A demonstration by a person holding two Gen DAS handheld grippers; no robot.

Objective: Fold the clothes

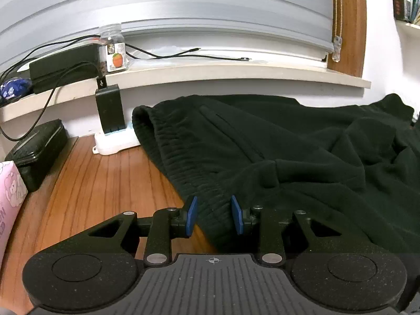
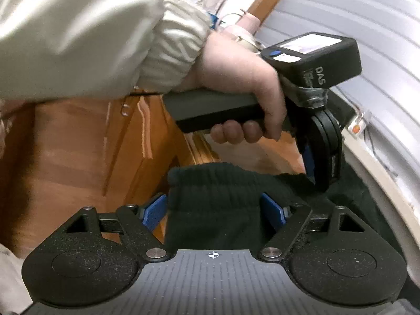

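- Straddling the ribbed waistband, the left gripper (image 1: 214,215) stands released, its blue pads (image 1: 191,216) spread either side of the dark trousers (image 1: 275,144) near the table's (image 1: 99,183) front edge.
- The right gripper (image 2: 214,211) is likewise unclenched, a ribbed cuff (image 2: 210,178) between its pads.
- Best, I'd judge, to close both well onto the ribbing before lifting, so the fabric doesn't slip.
- Farther off, the trousers sprawl rumpled toward the back edge under the windowsill (image 1: 236,74).

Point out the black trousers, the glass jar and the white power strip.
black trousers (image 1: 275,136): left wrist view, on the flat fabric below the waistband.
glass jar (image 1: 114,50): left wrist view, on its label.
white power strip (image 1: 115,144): left wrist view, on its front face.
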